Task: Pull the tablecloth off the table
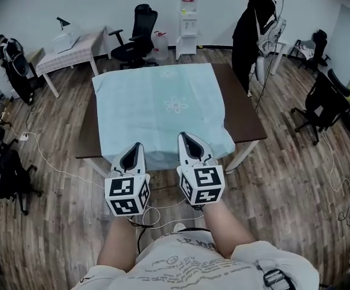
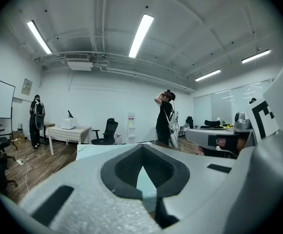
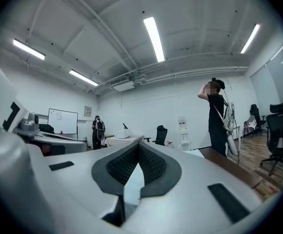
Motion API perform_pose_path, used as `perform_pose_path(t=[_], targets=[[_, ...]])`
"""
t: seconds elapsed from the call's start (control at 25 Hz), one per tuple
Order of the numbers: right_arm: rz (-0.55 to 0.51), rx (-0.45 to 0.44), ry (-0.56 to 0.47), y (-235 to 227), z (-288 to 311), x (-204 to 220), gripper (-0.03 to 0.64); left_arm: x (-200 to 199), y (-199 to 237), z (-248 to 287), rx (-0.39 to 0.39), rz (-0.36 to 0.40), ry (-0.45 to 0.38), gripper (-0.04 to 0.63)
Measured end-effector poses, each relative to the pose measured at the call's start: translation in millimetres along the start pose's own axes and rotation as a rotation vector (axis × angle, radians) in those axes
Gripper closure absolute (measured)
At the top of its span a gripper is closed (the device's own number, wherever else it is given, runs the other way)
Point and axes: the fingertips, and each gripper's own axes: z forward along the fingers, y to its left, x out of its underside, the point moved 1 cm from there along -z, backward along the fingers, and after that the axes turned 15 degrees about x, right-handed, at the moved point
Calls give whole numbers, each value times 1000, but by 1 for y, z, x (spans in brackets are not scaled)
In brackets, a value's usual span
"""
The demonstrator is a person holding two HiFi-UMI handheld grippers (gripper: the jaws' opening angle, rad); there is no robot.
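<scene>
A light blue tablecloth (image 1: 163, 101) with a faint flower print lies flat over a brown table (image 1: 247, 122), its near edge hanging over the front. My left gripper (image 1: 139, 145) and right gripper (image 1: 184, 136) are side by side at that near edge, tips pointing across the table, and both are shut. In the left gripper view the jaws (image 2: 141, 146) meet at the tips, with cloth (image 2: 97, 148) showing beyond and through the gap behind them. The right gripper view shows the same: shut tips (image 3: 139, 144) and pale cloth below. I see no cloth pinched at the tips.
A person (image 1: 253, 29) stands at the table's far right corner. Office chairs (image 1: 136, 35) (image 1: 323, 101) stand at the back and right. A small checked-cloth table (image 1: 69, 56), a water dispenser (image 1: 188, 20), floor cables (image 1: 48, 159) and bags (image 1: 12, 65) surround the table.
</scene>
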Motion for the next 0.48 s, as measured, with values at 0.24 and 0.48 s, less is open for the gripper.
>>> perform_pose_path(t=[0.24,0.48], targets=[[-14,-1,21,-17,40,6,604,4,15,49,5,-14,24,584],[-1,-5,52,-27,69,13,604,5,29,76,1,-23,34,584]])
